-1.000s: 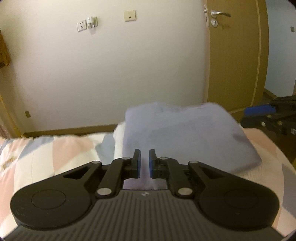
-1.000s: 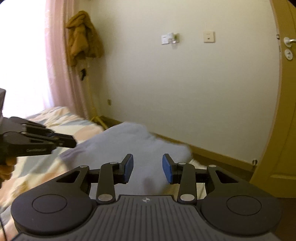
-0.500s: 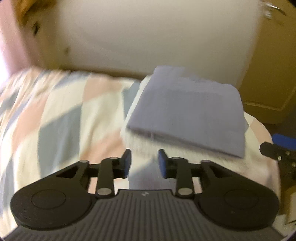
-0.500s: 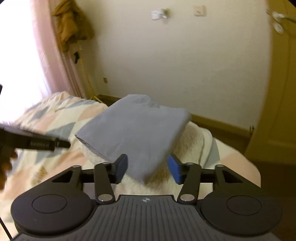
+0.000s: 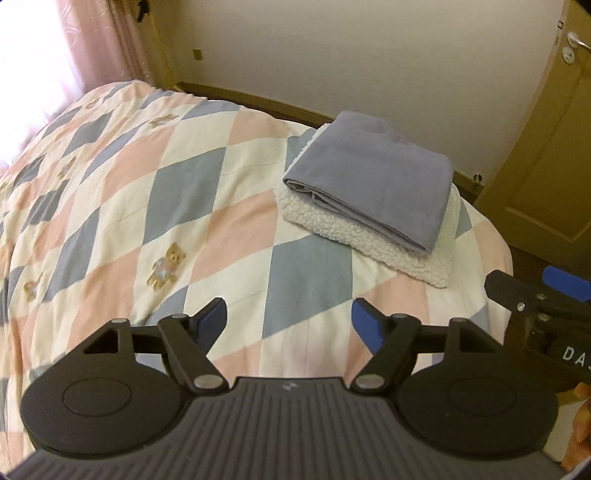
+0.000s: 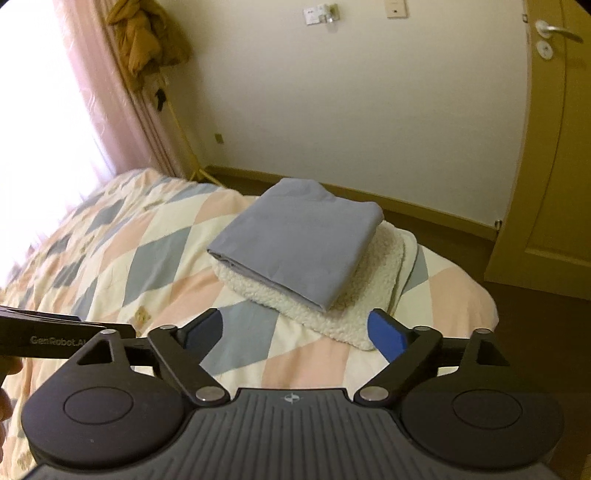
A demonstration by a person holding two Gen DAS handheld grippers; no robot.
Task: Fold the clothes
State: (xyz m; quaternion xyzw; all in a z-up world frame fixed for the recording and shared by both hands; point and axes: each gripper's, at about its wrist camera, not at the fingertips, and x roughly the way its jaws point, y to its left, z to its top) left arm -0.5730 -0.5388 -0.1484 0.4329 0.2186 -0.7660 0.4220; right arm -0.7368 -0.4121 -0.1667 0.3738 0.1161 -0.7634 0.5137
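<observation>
A folded grey-blue garment (image 5: 373, 184) is lying near the far corner of a bed, sitting on top of a folded cream fleece blanket (image 5: 369, 236) that is sticking out beneath it on the near side. The garment is smooth, flat woven cloth folded into a neat rectangle, with stacked layers showing along its near left edge. The fleece is nubbly and curly, like sheepskin. Both are resting on a quilt (image 5: 177, 206) patterned with pink, grey-blue and cream diamonds and small teddy bears.

The left gripper (image 5: 289, 319) is hovering above the quilt, well short of the pile, with its blue-padded jaws spread wide and holding nothing. The right gripper (image 6: 295, 330) is hanging in the same way, jaws wide apart and empty, with the fleece edge showing between its fingers.

The left wrist view is showing more of the quilt, including one clear teddy bear motif (image 5: 166, 265), and the right gripper (image 5: 539, 295) entering from the right edge. The right wrist view is showing things the other is cropping out: a mustard-brown coat (image 6: 147, 37) hanging by a pink curtain (image 6: 107, 92), wall sockets (image 6: 321, 14) high on the cream wall, and a wooden door (image 6: 554, 147) with a metal handle. The left gripper's black body (image 6: 55, 338) is reaching in at the left edge.
</observation>
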